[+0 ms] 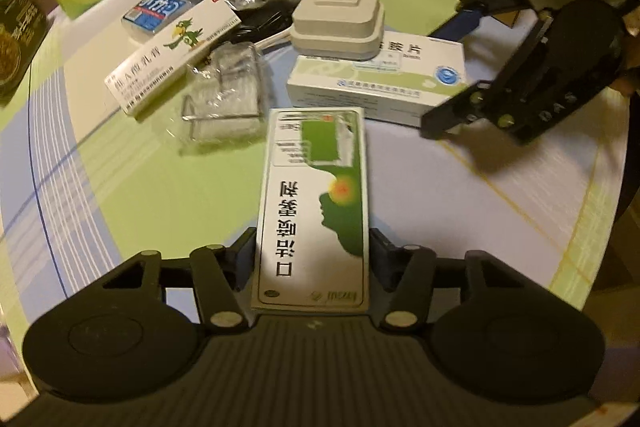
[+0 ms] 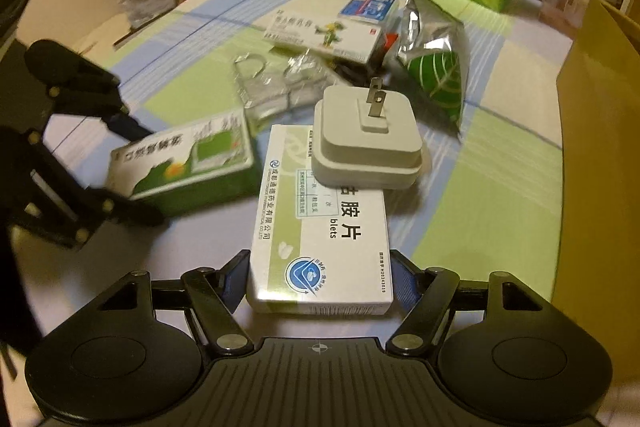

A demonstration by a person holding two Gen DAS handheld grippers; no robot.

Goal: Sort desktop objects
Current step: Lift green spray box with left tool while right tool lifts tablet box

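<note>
On the checked tablecloth [image 1: 132, 187], left gripper [image 1: 312, 247] brackets the green spray box [image 1: 316, 203]; right gripper [image 2: 320, 275] brackets the tablet box [image 2: 324, 247], charger [image 2: 366, 143] atop; contact uncertain; sorting barely begun; clutter remains.

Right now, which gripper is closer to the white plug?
Right. The plug sits on the far end of the box that the right gripper straddles; the left gripper straddles the neighbouring green box.

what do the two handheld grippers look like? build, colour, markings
Both match: matte black plastic. The left gripper and right gripper each have a ribbed base plate with a small crosshair mark, two round domed housings, angled linkage arms with silver pivot screws, and blue pads inside the fingers. Seen from outside, the right one carries pale raised lettering. No cables or sleeves show.
</note>
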